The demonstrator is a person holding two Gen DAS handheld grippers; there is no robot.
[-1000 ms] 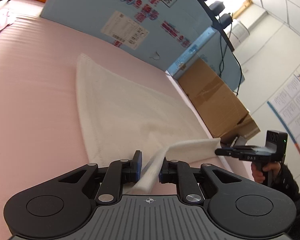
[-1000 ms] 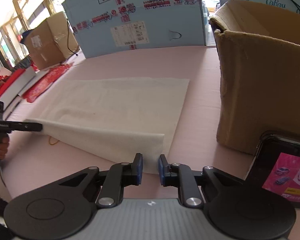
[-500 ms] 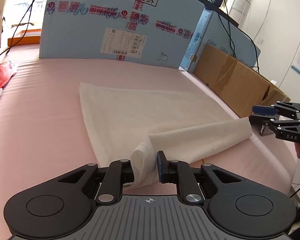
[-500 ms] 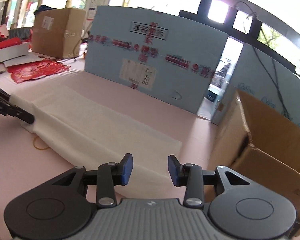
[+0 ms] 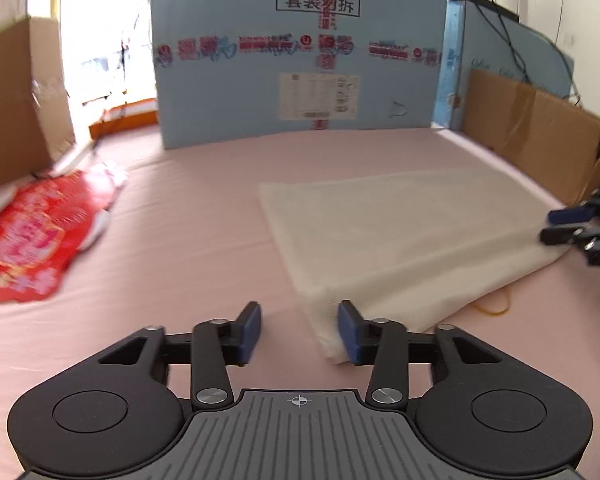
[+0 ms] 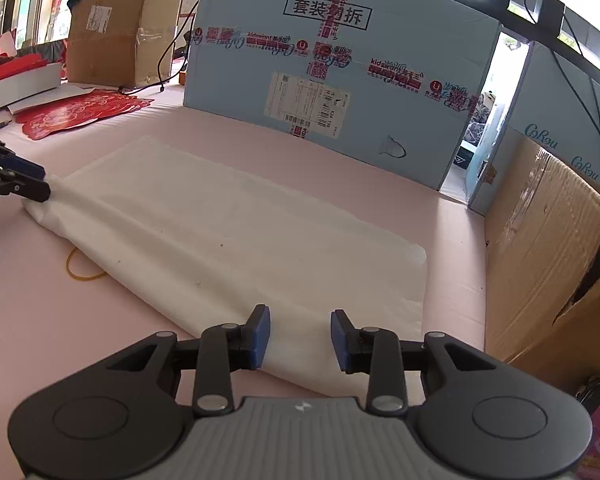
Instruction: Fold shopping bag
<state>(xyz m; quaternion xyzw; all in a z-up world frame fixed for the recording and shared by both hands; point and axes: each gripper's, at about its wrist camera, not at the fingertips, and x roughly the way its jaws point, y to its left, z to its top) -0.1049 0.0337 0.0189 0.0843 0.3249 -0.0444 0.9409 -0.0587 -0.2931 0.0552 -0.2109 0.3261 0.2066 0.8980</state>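
Left tongs [image 5: 299, 331]: jaws opening, pads apart; near corner of the bag just against the right-hand pad, not pinched.
Right tongs [image 6: 300, 338]: jaws part-open, nothing clamped; bag edge lay under the gap, pads clear of the cloth.
Left tongs from the right wrist view [image 6: 32, 184]: tips sat at the far left corner of the bag, touching or just beside it; cannot tell which.
Right tongs from the left wrist view [image 5: 568, 226]: blue pads at the bag's right end, apart, blurred.
Shopping bag [image 6: 236, 236]: white, flat on the pink table [image 6: 60, 320], folded over into a long strip; fold ran along the near edge between the two tongs.
Rubber band [image 6: 82, 266]: yellow, on the table, partly tucked under the bag's near edge.
Blue board [image 6: 340, 60]: upright behind the bag, printed label and red markings.
Cardboard box [image 6: 548, 264]: brown, just right of the bag's end.
Red paper cutout [image 5: 28, 236]: on the table, well left of the bag.
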